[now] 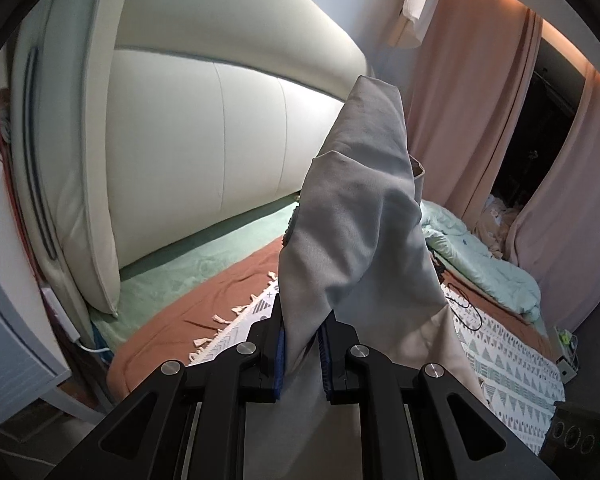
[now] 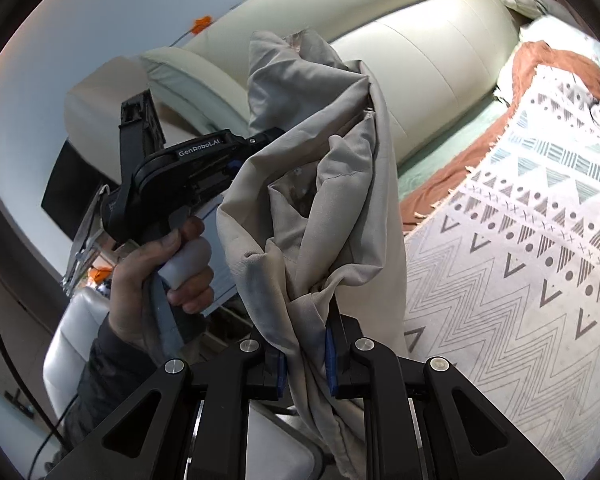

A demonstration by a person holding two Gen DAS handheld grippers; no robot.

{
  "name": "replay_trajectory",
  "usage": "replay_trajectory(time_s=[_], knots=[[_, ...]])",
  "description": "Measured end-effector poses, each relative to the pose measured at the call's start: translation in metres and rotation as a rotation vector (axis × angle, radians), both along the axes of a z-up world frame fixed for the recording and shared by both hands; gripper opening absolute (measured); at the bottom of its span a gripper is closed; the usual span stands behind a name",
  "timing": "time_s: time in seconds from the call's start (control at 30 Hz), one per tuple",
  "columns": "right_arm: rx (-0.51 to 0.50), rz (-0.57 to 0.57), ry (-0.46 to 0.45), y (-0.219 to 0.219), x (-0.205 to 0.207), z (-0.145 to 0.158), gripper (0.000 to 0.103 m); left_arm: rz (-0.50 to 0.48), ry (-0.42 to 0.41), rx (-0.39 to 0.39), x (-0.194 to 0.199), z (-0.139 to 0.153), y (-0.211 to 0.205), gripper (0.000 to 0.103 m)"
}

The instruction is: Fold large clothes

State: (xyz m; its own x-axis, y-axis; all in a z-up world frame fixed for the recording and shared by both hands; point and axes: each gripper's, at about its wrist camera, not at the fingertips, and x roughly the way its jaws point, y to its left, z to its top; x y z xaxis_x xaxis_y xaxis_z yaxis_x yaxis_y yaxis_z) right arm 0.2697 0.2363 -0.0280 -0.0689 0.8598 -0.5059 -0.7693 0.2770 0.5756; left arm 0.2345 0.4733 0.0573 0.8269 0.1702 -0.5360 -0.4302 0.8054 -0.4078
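Left wrist view: the left tool [image 1: 302, 350] is clamping a bunched fold of the large pale grey woven-cotton garment [image 1: 356, 216] between its blue pads. The cloth is rising from the jaws toward twelve o'clock and draping to five o'clock, hanging above the bed. The white throw with grey geometric print [image 1: 512, 364] is lying at four o'clock over a rust-brown blanket [image 1: 172, 320]; the cream padded headboard [image 1: 204, 132] is filling ten o'clock.

Right wrist view: the right tool [image 2: 307, 354] is likewise closed on a gathered rope of the same garment [image 2: 320, 184], which is bulging upward toward twelve o'clock. At nine o'clock a hand [image 2: 160, 272] is gripping the handle of the left tool [image 2: 260, 140], whose tip is disappearing into the cloth.

Assessment: the garment is appearing light, soft and limp, offering no stiffness and wrinkling readily; it is not fragile. Both holds are sitting on crumpled bunches. Better purchase is likely at a hem edge or corner, with the two holds well apart.
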Motion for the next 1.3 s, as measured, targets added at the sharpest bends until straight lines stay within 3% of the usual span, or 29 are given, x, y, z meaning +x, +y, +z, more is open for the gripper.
replay_trajectory(time_s=[0.47, 0.6, 0.7, 0.83, 0.9, 0.97, 1.03, 1.1, 1.17, 1.3], knots=[[-0.004, -0.103, 0.127, -0.016, 0.13, -0.066, 0.015, -0.009, 0.178, -0.001, 0.136, -0.063, 0.031, 0.013], [-0.004, -0.129, 0.171, -0.019, 0.159, -0.09, 0.015, -0.01, 0.289, 0.052, 0.174, -0.086, 0.026, 0.014], [-0.012, -0.155, 0.219, -0.027, 0.179, -0.116, 0.015, 0.009, 0.348, 0.041, 0.191, -0.101, 0.025, 0.025], [-0.082, -0.206, 0.274, -0.026, 0.203, -0.162, 0.015, 0.034, 0.37, 0.056, 0.185, -0.112, 0.03, 0.03], [-0.161, -0.236, 0.262, -0.022, 0.208, -0.182, 0.015, 0.032, 0.383, 0.037, 0.172, -0.117, 0.032, 0.032], [-0.177, -0.249, 0.273, -0.025, 0.214, -0.194, 0.015, 0.033, 0.388, 0.046, 0.153, -0.121, 0.032, 0.033], [-0.169, -0.247, 0.291, -0.029, 0.216, -0.198, 0.015, 0.035, 0.388, 0.047, 0.13, -0.128, 0.033, 0.043], [-0.171, -0.245, 0.294, -0.032, 0.217, -0.2, 0.015, 0.038, 0.363, 0.014, 0.104, -0.133, 0.036, 0.074], [-0.174, -0.247, 0.295, -0.032, 0.216, -0.202, 0.015, 0.045, 0.33, -0.022, 0.081, -0.138, 0.036, 0.086], [-0.183, -0.244, 0.28, -0.032, 0.223, -0.204, 0.015, 0.095, 0.296, -0.031, 0.036, -0.147, 0.028, 0.086]])
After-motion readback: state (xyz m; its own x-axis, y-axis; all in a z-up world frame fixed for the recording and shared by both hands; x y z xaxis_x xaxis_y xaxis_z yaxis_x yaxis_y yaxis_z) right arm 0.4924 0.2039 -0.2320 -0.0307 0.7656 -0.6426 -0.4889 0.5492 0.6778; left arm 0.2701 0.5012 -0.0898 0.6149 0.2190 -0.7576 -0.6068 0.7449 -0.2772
